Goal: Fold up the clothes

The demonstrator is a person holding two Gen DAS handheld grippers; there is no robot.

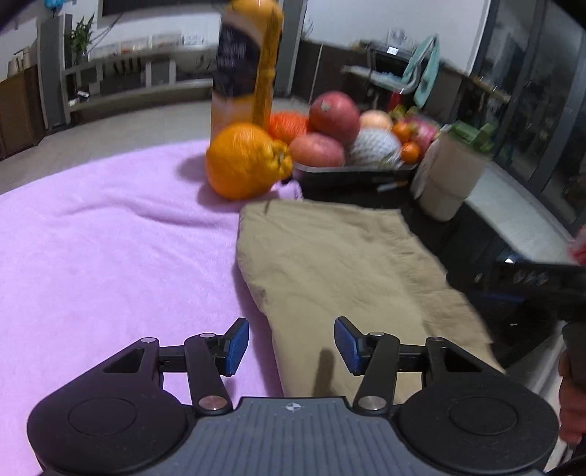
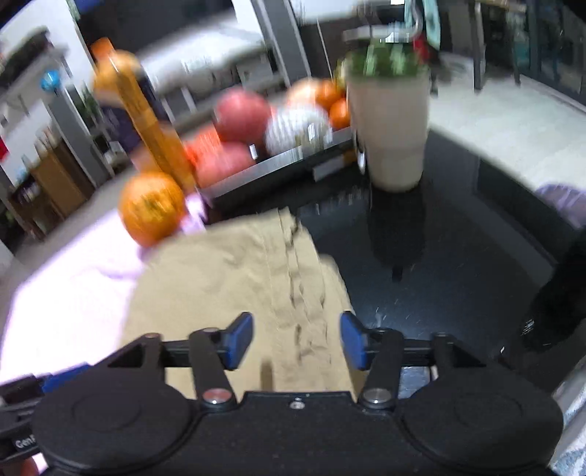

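A home living room: a low TV shelf unit [image 1: 121,73] with a houseplant [image 1: 81,34], a fruit tray [image 1: 351,172] on a dark coffee table [image 2: 457,263].

Standing along a white wall [image 1: 366,18]: grey shelving [image 1: 121,69], a brown cabinet [image 1: 18,110]; dark glass doors [image 1: 531,91] lining the right.

Open room lay over the pink blanket [image 1: 110,227] to the left and over the tan garment [image 1: 340,263]. At the far edge stood a large orange [image 1: 243,161], a tall yellow bottle [image 1: 245,69], a fruit tray [image 1: 351,172] and a cream pot [image 1: 450,175], crowded together. Bare dark tabletop [image 2: 457,274] right of the garment was clear up to the pot.
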